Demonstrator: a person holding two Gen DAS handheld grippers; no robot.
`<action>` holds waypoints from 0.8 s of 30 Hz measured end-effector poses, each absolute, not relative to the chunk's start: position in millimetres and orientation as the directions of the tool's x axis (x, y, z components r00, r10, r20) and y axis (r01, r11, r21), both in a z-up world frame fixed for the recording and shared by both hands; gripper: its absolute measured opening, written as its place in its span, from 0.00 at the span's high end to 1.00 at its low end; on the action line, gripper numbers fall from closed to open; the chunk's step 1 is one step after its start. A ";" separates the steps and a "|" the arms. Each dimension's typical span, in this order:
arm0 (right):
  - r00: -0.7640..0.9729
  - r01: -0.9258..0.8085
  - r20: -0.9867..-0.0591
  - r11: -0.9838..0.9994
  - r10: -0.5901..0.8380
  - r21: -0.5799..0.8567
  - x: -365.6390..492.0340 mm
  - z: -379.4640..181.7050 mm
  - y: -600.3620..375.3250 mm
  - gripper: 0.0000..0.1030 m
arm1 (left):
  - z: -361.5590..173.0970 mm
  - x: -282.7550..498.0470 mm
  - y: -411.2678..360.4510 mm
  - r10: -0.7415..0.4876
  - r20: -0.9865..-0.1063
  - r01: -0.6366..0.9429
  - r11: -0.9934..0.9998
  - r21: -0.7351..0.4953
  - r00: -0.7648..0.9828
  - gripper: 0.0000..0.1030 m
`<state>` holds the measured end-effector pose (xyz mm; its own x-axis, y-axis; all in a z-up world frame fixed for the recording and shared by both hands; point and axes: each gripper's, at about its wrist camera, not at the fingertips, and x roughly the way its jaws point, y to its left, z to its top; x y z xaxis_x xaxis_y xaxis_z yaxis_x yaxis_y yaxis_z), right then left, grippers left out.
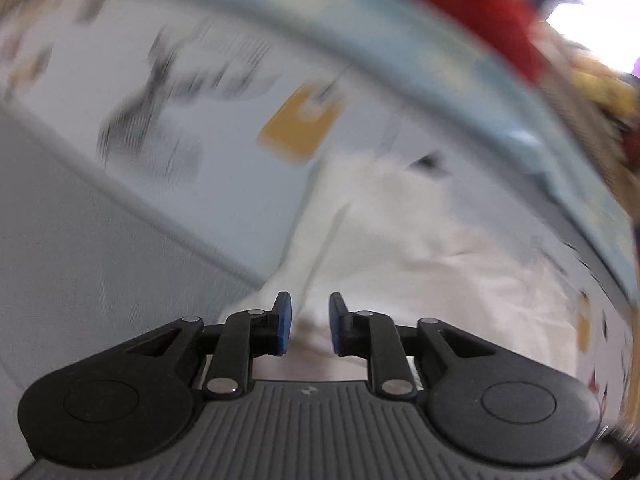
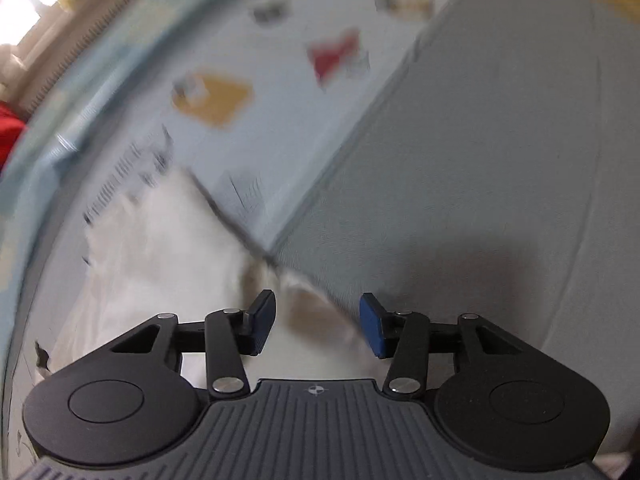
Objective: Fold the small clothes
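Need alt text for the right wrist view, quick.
The right hand-held gripper is open just above a white garment, with nothing between its blue pads. The garment lies on a pale blue printed sheet beside a grey surface. The picture is motion-blurred.

both grippers, left (image 1: 310, 322) and right (image 2: 318, 326): black linkage arms, silver pivot screws, blue finger pads (image 2: 372, 330), ribbed grey base.

White garment (image 1: 400, 240), rumpled, on pale-blue printed sheet (image 1: 240, 184)

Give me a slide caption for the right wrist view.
Right gripper open over a white garment on a patterned sheet, motion-blurred.
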<state>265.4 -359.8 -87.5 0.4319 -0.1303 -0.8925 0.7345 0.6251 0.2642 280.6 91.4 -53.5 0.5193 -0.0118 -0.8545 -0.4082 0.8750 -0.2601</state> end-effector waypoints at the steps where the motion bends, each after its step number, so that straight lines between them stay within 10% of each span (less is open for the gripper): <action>1: 0.476 0.709 -0.869 0.645 -0.138 0.286 259.6 -73.3 -358.3 0.52 | -39.4 272.7 86.7 0.006 -0.839 -0.375 0.896 -0.237 0.544 0.77; 14: 0.714 0.329 -0.700 0.882 0.002 0.338 109.6 35.7 -341.2 0.49 | -12.3 63.9 69.2 -0.034 -0.782 -0.175 0.968 -0.180 0.622 0.63; 24: 0.546 0.249 -0.837 0.961 -0.035 0.122 21.3 -63.6 -345.6 0.49 | -108.0 0.9 84.4 0.040 -0.866 -0.197 0.978 -0.068 0.498 0.63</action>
